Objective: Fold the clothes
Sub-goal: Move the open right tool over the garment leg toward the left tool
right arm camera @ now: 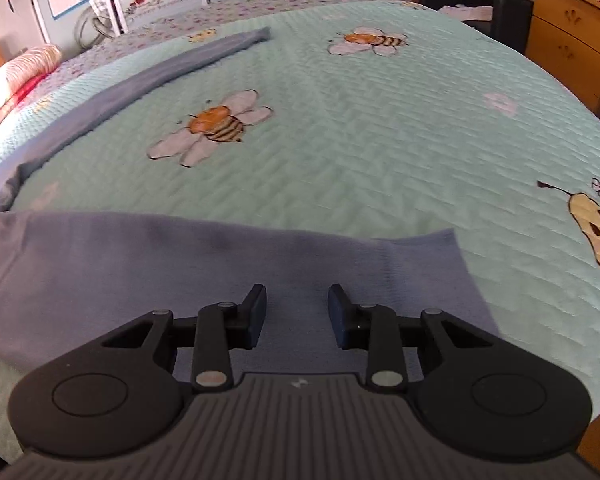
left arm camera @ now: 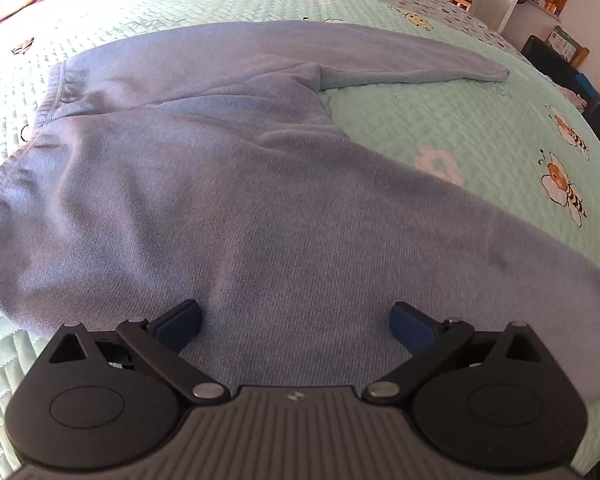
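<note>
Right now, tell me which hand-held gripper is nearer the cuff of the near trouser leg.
Right. The right hand-held gripper hovers open beside the cuff; the left hand-held gripper hovers open farther up that leg, toward the waistband.

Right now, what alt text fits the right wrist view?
The open right gripper hovers over the near leg end of blue trousers spread on a mint green bedspread printed with bees. The other trouser leg stretches away at the left.

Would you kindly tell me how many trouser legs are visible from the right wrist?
2: near leg under the right claw; far leg stretches away at upper left.
</note>
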Demonstrator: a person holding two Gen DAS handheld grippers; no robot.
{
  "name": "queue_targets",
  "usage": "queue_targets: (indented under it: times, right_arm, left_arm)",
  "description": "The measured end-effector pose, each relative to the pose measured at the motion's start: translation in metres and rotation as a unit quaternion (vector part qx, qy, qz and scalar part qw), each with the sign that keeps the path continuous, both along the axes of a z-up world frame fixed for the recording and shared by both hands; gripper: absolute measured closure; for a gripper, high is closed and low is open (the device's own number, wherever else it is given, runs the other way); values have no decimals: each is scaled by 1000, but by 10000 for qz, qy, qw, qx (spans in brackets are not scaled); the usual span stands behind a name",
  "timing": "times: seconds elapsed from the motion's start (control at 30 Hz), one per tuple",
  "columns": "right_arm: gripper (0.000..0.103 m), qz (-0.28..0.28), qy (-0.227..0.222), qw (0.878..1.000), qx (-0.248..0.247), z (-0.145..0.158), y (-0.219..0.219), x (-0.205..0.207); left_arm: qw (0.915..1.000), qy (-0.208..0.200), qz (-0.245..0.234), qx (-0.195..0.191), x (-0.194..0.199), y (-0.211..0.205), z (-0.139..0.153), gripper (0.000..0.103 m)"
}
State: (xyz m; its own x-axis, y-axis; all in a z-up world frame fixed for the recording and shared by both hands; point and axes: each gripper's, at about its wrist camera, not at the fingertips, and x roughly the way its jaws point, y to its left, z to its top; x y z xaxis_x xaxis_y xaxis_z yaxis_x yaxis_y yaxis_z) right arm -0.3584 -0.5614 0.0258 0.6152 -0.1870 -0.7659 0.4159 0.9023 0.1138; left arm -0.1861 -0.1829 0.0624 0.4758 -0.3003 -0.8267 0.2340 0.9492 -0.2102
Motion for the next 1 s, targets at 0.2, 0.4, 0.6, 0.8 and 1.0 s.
queue_targets:
  times: [0.2, 0.4, 0.6, 0.8, 1.0]
  right_arm:
    - [69, 161, -105, 9992, -362, 16, 18, 13]
    - [69, 639, -59, 9966, -524, 19, 45, 36]
    - [70, 333, 120, 9994, 15, -2, 29, 32]
    - [69, 915, -546, 9921, 666, 32, 59, 46]
    - [69, 1995, -559, 9727, 1043, 38, 126, 109]
  left_arm:
    - [9998, 87, -45, -197, 3, -6, 7, 8]
    - [9977, 193, -515, -394, 5, -27, 1, 8]
    - [9962, 66, -767, -403, 4, -19, -6, 9]
    - [9958, -371, -427, -713, 18, 15, 32, 10]
    - [9979, -552, 30, -341, 55, 51, 46, 10]
